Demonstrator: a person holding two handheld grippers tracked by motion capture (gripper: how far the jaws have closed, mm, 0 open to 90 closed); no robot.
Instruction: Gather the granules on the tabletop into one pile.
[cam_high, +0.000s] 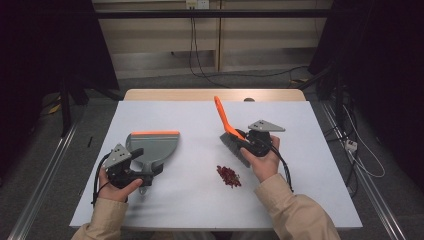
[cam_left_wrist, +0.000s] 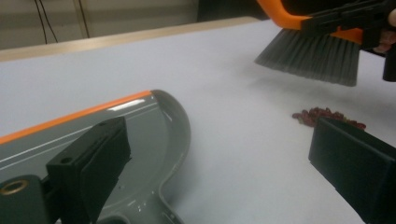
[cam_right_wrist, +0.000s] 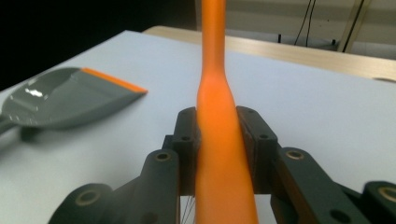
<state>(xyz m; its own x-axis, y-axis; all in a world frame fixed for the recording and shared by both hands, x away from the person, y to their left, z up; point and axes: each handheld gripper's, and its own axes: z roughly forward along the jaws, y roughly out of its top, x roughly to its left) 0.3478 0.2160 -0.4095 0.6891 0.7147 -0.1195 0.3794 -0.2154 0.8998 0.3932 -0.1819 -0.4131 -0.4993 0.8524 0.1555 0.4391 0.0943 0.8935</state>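
Orange-handled brush (cam_high: 231, 132) with grey bristles hangs tilted above the counter (cam_high: 200, 200), near red crumbs (cam_high: 228, 176); the right gripper (cam_right_wrist: 219, 140) pinches its handle. Left gripper (cam_high: 131, 172), jaws spread in its own view, is at the grey dustpan (cam_high: 152, 145) handle.

- The hand brush (cam_high: 231, 131), with an orange handle and grey bristles, is hanging tilted above the tabletop, its handle slanting up and away and its bristles pointing down above the red bits.
- The grey dustpan (cam_high: 154, 144), edged with an orange lip, is lying flat at the left, its lip facing away.
- The small heap of dark red bits (cam_high: 228, 176) is lying between brush and dustpan, nearer the brush.
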